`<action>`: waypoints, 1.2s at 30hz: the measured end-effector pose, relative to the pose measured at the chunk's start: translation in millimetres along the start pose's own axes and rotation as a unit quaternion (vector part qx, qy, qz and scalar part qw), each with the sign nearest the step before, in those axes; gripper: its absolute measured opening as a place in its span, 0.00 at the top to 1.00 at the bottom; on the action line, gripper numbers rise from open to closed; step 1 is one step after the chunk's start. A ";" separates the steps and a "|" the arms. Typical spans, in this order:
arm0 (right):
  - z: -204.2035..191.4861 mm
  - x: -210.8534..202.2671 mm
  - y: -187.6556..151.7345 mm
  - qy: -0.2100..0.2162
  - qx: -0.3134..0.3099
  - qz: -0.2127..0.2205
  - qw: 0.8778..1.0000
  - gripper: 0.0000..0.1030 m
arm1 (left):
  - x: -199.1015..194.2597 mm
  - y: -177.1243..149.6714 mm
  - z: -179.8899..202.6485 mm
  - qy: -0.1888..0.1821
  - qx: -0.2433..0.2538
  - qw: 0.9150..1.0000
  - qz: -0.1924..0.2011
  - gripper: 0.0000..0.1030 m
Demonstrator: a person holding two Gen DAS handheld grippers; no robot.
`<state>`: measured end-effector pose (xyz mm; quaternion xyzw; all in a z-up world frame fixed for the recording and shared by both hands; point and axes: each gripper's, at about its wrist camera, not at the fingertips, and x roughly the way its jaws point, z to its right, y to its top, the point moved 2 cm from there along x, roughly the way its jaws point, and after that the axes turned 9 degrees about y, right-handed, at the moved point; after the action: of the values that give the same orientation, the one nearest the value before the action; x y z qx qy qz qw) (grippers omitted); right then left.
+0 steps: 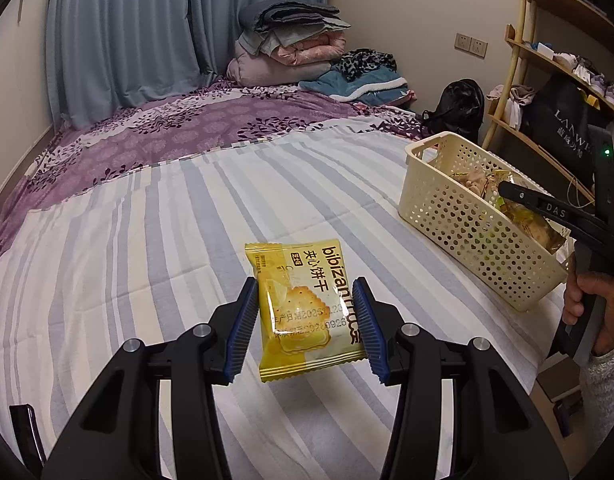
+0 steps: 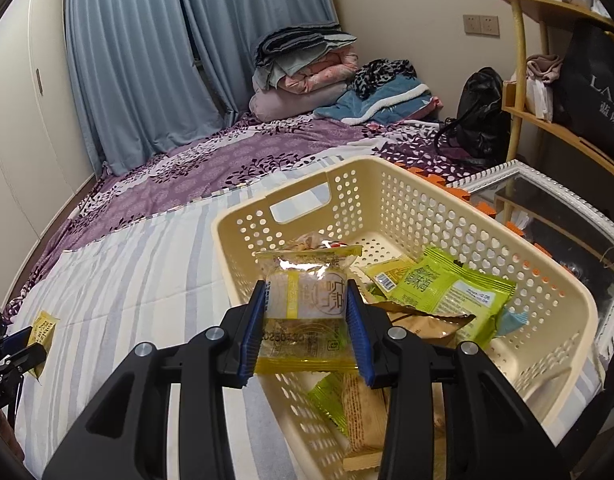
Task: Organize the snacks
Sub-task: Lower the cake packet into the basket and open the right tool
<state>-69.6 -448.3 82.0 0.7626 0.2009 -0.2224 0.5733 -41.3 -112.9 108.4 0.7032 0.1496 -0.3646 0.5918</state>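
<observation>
Fingers first: left gripper [image 1: 305, 326] has its blue pads [image 1: 243, 322] pressed on both long edges of a yellow biscuit packet [image 1: 303, 308], about a third open, holding it just above the striped sheet [image 1: 107, 264]. Right gripper [image 2: 307, 330] is as narrow as it goes, pads clamped on a clear-and-yellow pastry packet [image 2: 305, 308], which hangs over the near rim of the cream basket [image 2: 387, 184].

Handling, my guess: both packets light, crinkly film w/ air inside, so slick & squashy; contents prob. brittle, esp. the biscuit. Side-edge grip across the width looks right, firm but not crushing. Sealed end flaps would be a safer hold if it slips.

Count, near to far: 2 grippers, 1 packet in each. Inside the basket approx. 5 more packets, incl. a bright green one [image 2: 451, 288], a brown one [image 2: 423, 322] and a pale wafer-type bar [image 2: 363, 412]; heap overlaps so can't be exact. 1 basket, sitting on the bed near its right edge. Further back, a pile of folded bedding [image 1: 291, 44] by the curtains.
</observation>
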 end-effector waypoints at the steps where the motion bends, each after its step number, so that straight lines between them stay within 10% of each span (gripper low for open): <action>1: -1.2 1.7 -0.3 -0.006 -0.005 -0.005 1.000 0.63 | 1.2 -0.2 0.4 -0.001 0.000 1.000 -0.001 0.52; 36: 0.3 -30.6 -6.2 -0.037 -0.014 -0.009 0.999 0.61 | 0.3 4.6 0.3 -0.019 -0.003 1.000 0.006 0.52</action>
<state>-98.1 -448.6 94.5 0.7439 0.1893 -0.2530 0.5889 -38.2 -114.4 111.6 0.6953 0.1354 -0.3738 0.5987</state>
